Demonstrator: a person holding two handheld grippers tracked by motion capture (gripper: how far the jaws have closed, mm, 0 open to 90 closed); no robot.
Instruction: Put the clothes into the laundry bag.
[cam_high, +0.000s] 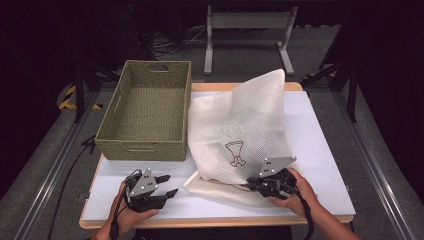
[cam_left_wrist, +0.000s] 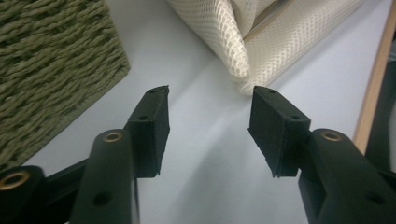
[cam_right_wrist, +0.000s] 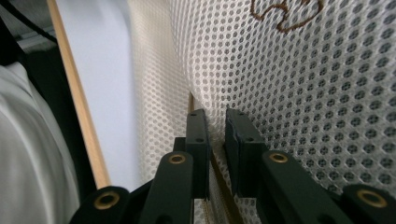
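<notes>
Two layers of cream mesh bag (cam_high: 240, 127) lie across the right half of the table (cam_high: 320, 150), its far corner reaching past the back edge and a brown embroidered emblem (cam_high: 235, 152) showing on the upper layer. The right claw (cam_high: 255, 182) is pinching the bag's near edge – in the right gripper view its jaws stand close together with a fold of mesh (cam_right_wrist: 215, 135) pressed between them. The right hand (cam_high: 292, 192) holds that claw low over the table, pointing left across the near edge, the forearm coming in from the bottom right.

The left claw (cam_high: 167, 185) sits just left of the bag's near corner, apart from it – spread, nothing between its jaws, with only bare white table under them in the left gripper view. The left hand (cam_high: 127, 210) grips it from below, aimed to the right toward the bag.

A woven green basket (cam_high: 145, 145) stands on the table's left half, touching the bag's left side. Beyond the table are a grey floor and a metal stand (cam_high: 247, 22) in a dark room.
</notes>
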